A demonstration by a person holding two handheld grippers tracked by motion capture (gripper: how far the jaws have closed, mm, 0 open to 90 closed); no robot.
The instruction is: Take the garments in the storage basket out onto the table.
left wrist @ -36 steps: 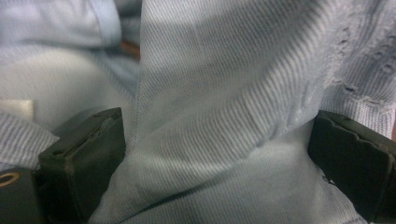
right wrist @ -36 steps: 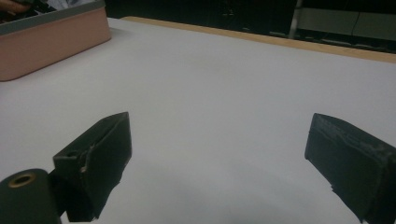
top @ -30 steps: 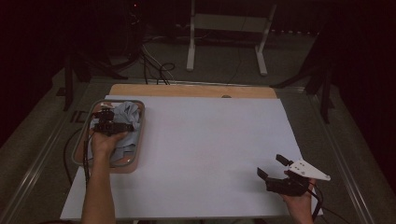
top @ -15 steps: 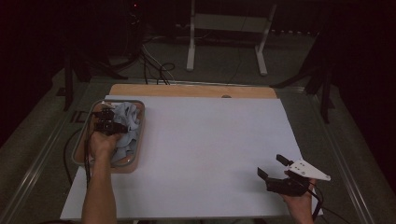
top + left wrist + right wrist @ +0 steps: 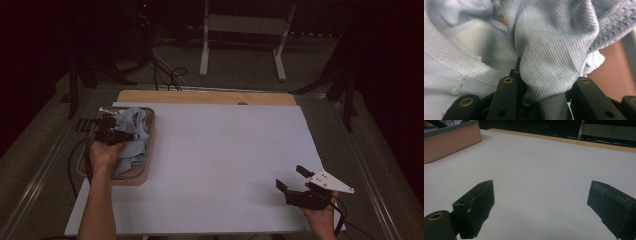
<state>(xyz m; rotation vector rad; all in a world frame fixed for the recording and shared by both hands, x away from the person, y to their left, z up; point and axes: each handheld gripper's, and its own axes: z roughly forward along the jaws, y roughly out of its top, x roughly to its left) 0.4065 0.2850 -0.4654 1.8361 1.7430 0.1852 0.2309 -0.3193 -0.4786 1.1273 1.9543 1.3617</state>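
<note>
Pale blue ribbed cotton garment point(image 5: 549, 50), bunched between the two black jaws of the left gripper point(image 5: 544, 100), pinched into a thick fold running up and away from the pads. Jaws just closed in from wide, now clamped on that fold, cloth filling the gap. Grip taken on a raised ridge of the heap, probably so one piece can be lifted clear of the rest without dragging the whole pile. Around the fold, more of the same fabric: a stitched hem at the left, a coarser waffle-knit patch at the upper right. Beyond that, the pink rectangular plastic tray point(image 5: 146, 167) with grey rim, holding the crumpled heap at the left edge of the white table sheet point(image 5: 225, 160). Left hand point(image 5: 104, 152) over the tray, gripper buried in the cloth. Well apart, at the near right corner of the sheet, the right gripper point(image 5: 541, 205): jaws spread wide, nothing between them, hovering just above bare white surface, seemingly parked in readiness to help spread the garment.
</note>
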